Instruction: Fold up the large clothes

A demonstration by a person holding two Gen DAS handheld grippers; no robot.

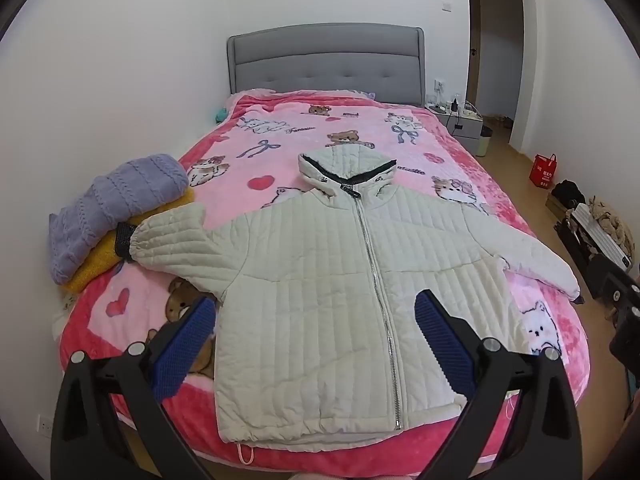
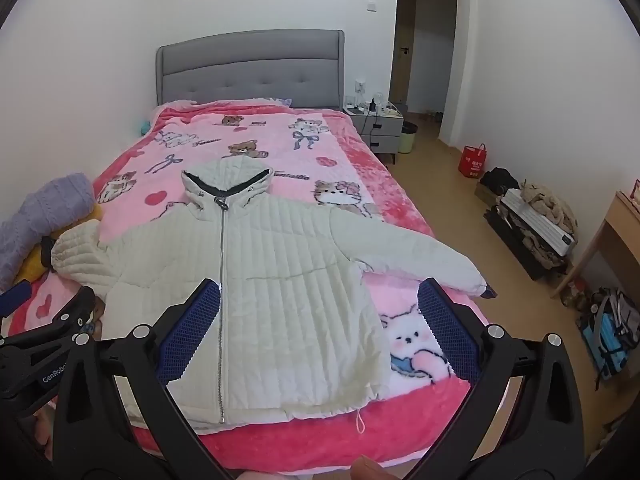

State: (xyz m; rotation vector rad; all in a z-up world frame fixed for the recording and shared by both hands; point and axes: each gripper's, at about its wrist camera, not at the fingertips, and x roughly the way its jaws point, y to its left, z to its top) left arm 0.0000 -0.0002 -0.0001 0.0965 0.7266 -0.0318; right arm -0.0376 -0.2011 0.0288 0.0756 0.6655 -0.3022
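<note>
Jacket [image 1: 320,300] lying flat, zipped, on bed [image 1: 480,184]. Left hand-held gripper [image 1: 316,324] and right hand-held gripper [image 2: 320,316] hovering, jaws wide apart, holding nothing. Best start: pinching sleeve cuff, folding across chest, smoothing.

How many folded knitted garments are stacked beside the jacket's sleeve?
2: a lavender cable-knit sweater on top, a mustard-yellow knit beneath it, at the bed's wall side. More could be hidden underneath.

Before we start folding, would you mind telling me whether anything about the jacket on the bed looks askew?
Only slightly: the white jacket lies flat and zipped, but its sleeve cuff rests against the folded sweaters beside it.
</note>
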